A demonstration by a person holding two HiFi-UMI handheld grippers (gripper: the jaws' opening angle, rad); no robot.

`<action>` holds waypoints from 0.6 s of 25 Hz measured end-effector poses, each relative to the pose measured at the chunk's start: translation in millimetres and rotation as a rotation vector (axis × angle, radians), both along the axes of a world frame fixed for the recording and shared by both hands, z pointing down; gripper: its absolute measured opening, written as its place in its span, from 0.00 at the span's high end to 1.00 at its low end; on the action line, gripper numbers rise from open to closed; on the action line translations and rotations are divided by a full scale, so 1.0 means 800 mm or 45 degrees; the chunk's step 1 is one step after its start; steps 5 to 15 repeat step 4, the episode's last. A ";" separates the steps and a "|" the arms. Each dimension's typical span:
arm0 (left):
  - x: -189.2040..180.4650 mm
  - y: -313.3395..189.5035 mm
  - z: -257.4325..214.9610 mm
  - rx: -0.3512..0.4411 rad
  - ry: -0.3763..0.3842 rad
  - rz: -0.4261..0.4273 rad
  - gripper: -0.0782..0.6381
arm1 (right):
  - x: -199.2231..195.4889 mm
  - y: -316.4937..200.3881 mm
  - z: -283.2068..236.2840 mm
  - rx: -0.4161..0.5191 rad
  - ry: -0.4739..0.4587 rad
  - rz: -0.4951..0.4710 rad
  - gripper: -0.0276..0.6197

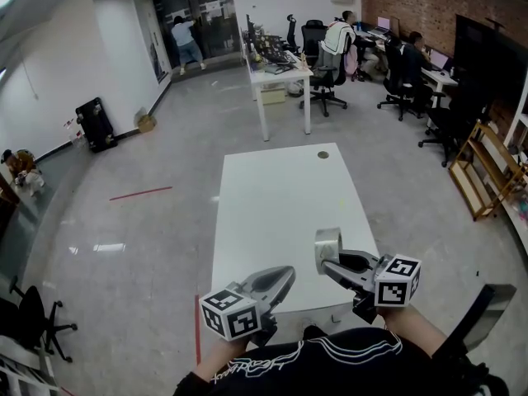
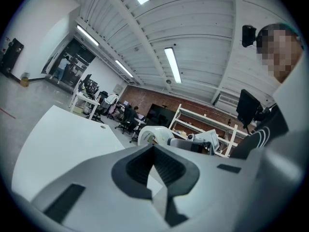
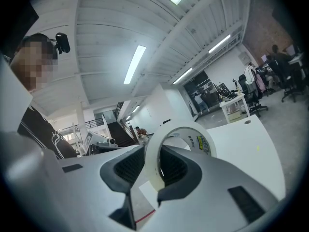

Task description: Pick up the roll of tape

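The roll of tape (image 1: 327,248) is whitish with a printed core and is held upright above the near end of the white table (image 1: 280,196). My right gripper (image 1: 331,258) is shut on it. In the right gripper view the roll's (image 3: 185,138) band is pinched between the two dark pads, one inside the ring and one outside. To its left, above the table's near edge, my left gripper (image 1: 285,277) is shut with nothing in it. In the left gripper view its tips (image 2: 153,147) meet, and the tape (image 2: 152,135) shows just beyond them.
The table bears only a small round cable hole (image 1: 322,154) at its far end. Beyond it stand a white desk (image 1: 279,77) with clutter, office chairs (image 1: 326,77) and seated people. A wooden rack (image 1: 485,170) stands at the right, and a black chair (image 1: 487,316) is near my right side.
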State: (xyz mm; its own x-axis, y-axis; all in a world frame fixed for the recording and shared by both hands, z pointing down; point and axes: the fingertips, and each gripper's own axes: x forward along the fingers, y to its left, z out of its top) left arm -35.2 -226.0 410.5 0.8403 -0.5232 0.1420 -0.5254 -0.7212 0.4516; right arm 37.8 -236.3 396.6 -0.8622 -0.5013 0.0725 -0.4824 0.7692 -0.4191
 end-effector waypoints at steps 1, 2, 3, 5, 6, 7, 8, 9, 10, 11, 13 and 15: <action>0.002 0.000 0.000 -0.001 -0.001 0.001 0.89 | 0.002 0.000 0.000 -0.001 -0.001 0.001 0.80; 0.004 0.000 0.000 -0.002 -0.001 0.001 0.89 | 0.004 0.001 0.000 -0.001 -0.002 0.001 0.80; 0.006 0.000 0.001 -0.003 -0.002 0.002 0.89 | 0.005 0.001 0.000 -0.002 -0.003 0.002 0.80; 0.007 0.000 0.001 -0.004 -0.002 0.002 0.89 | 0.007 0.002 0.000 -0.003 -0.004 0.003 0.80; 0.007 0.000 0.001 -0.004 -0.002 0.002 0.89 | 0.007 0.002 0.000 -0.003 -0.004 0.003 0.80; 0.007 0.000 0.001 -0.004 -0.002 0.002 0.89 | 0.007 0.002 0.000 -0.003 -0.004 0.003 0.80; 0.007 0.000 0.001 -0.004 -0.002 0.002 0.89 | 0.007 0.002 0.000 -0.003 -0.004 0.003 0.80; 0.007 0.000 0.001 -0.004 -0.002 0.002 0.89 | 0.007 0.002 0.000 -0.003 -0.004 0.003 0.80; 0.007 0.000 0.001 -0.004 -0.002 0.002 0.89 | 0.007 0.002 0.000 -0.003 -0.004 0.003 0.80; 0.007 0.000 0.001 -0.004 -0.002 0.002 0.89 | 0.007 0.002 0.000 -0.003 -0.004 0.003 0.80; 0.007 0.000 0.001 -0.004 -0.002 0.002 0.89 | 0.007 0.002 0.000 -0.003 -0.004 0.003 0.80; 0.007 0.000 0.001 -0.004 -0.002 0.002 0.89 | 0.007 0.002 0.000 -0.003 -0.004 0.003 0.80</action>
